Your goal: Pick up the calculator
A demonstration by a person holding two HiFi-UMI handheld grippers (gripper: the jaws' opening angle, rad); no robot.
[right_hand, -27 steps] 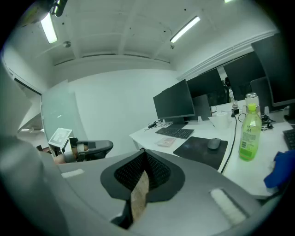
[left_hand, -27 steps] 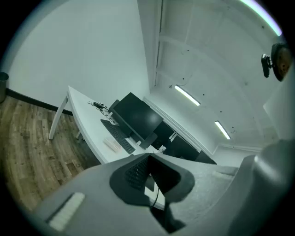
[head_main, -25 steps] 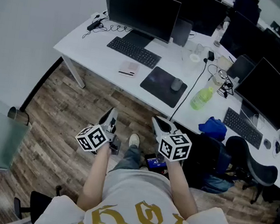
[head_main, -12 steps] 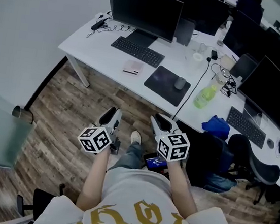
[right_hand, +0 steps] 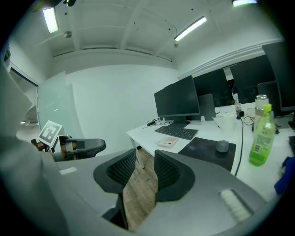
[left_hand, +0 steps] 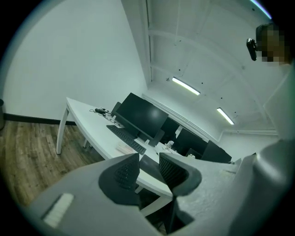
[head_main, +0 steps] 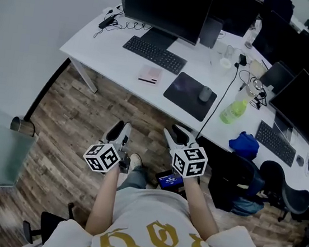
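Calculator (head_main: 150,74): a small flat pale-pink slab with a dark strip along one edge. It is lying on the white counter (head_main: 107,52), just in front of the keyboard (head_main: 154,54) and left of the dark mouse pad (head_main: 189,95). Nothing is touching it.

Left gripper (head_main: 118,132) and right gripper (head_main: 175,135) are both hovering over the wood floor (head_main: 81,122), well short of the counter. Each is showing a narrow gap between its jaws and gripping nothing.

Compared with half a second ago, the person's shoe (head_main: 135,160) is sitting closer to the left gripper. The grippers are keeping roughly the same spacing.
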